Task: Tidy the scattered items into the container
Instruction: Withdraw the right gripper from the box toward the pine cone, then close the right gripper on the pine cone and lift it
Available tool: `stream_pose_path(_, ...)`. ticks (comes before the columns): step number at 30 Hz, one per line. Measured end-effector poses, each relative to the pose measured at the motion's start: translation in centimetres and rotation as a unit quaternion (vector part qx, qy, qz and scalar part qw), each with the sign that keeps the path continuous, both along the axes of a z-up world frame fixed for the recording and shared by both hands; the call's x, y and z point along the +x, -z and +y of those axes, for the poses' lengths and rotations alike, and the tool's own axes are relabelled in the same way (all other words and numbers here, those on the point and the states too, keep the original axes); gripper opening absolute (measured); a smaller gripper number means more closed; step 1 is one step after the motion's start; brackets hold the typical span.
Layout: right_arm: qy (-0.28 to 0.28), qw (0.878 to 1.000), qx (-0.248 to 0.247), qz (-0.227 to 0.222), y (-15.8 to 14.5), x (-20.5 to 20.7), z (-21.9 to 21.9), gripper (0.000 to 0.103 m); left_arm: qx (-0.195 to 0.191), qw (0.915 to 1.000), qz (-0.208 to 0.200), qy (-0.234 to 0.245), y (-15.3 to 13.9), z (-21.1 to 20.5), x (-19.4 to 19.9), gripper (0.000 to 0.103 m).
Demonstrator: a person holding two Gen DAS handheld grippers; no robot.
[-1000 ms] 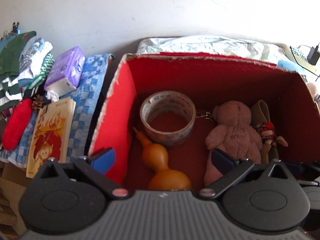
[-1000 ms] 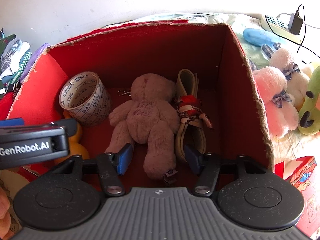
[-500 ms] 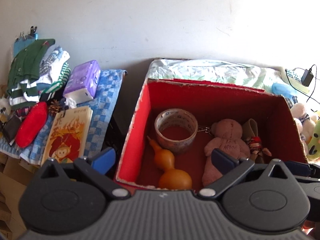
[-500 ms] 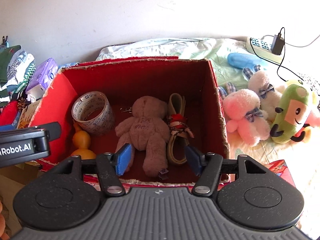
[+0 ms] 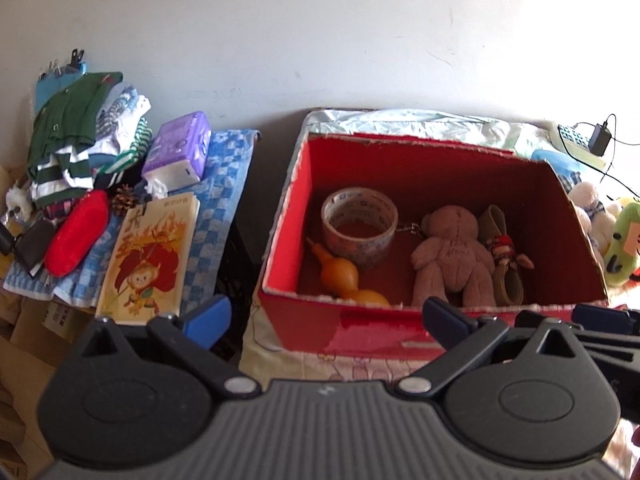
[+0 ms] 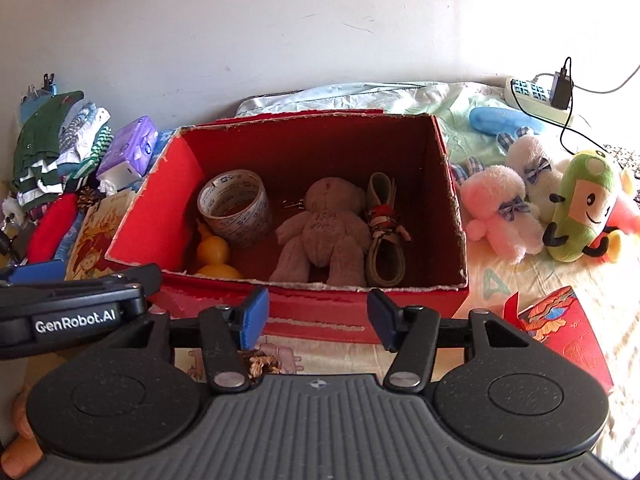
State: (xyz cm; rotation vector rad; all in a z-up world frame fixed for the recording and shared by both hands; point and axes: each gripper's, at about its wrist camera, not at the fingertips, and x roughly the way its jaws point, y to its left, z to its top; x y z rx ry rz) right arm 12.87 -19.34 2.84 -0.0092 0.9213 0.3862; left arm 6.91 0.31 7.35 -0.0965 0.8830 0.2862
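Left gripper [image 5: 325, 318]: jaws spread wide, nothing between them; blue pads [image 5: 211, 317] face inward. Held level, pointing forward.

Right gripper [image 6: 317, 316]: jaws apart, narrower gap than the left's, empty; blue pads [image 6: 254, 312] show on the inner faces. Also level and forward.

The two sit side by side, close: each one's body shows at the edge of the other's view. Fingertips [image 6: 16, 450] of a hand show low at the right view's left edge.
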Motion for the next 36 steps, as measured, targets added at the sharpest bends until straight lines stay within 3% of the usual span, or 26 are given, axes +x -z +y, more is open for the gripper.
stream_pose_path(6,-0.010,1.000,0.005,0.018,1.6,-2.0,-0.9,0.055,-0.020,0.9989,0.037,0.019,3.4,0.3,-2.2,0.102)
stream_pose_path(11,0.000,0.996,0.031,0.084,4.5,-1.3,-1.6,0.045,-0.046,0.9964,0.064,0.031,6.6,0.1,-3.3,0.102)
stream_pose_path(16,-0.001,0.989,0.068,0.135,6.7,-0.4,-1.6,0.044,-0.096,0.9915,0.075,0.044,8.8,-0.3,-3.0,0.100)
stream_pose_path(22,-0.007,0.980,0.101,0.170,8.6,1.2,-0.4,0.044,-0.121,0.9885,0.081,0.041,11.0,-0.8,-1.7,0.093)
stream_pose_path(26,-0.016,0.979,0.094,0.178,9.7,1.9,0.7,0.045,-0.107,0.9899,0.073,0.057,11.6,-1.5,-1.4,0.084)
stream_pose_path(29,-0.017,0.975,0.115,0.189,10.4,2.1,0.8,0.047,-0.110,0.9896,0.056,0.074,11.8,-1.8,-1.6,0.078)
stream_pose_path(34,-0.022,0.968,0.141,0.207,11.1,2.4,0.9,0.047,-0.110,0.9877,0.034,0.106,11.5,-2.3,-1.8,0.055)
stream_pose_path(36,-0.020,0.966,0.147,0.211,11.2,2.5,0.8,0.047,-0.113,0.9866,0.032,0.114,11.5,-2.3,-1.8,0.053)
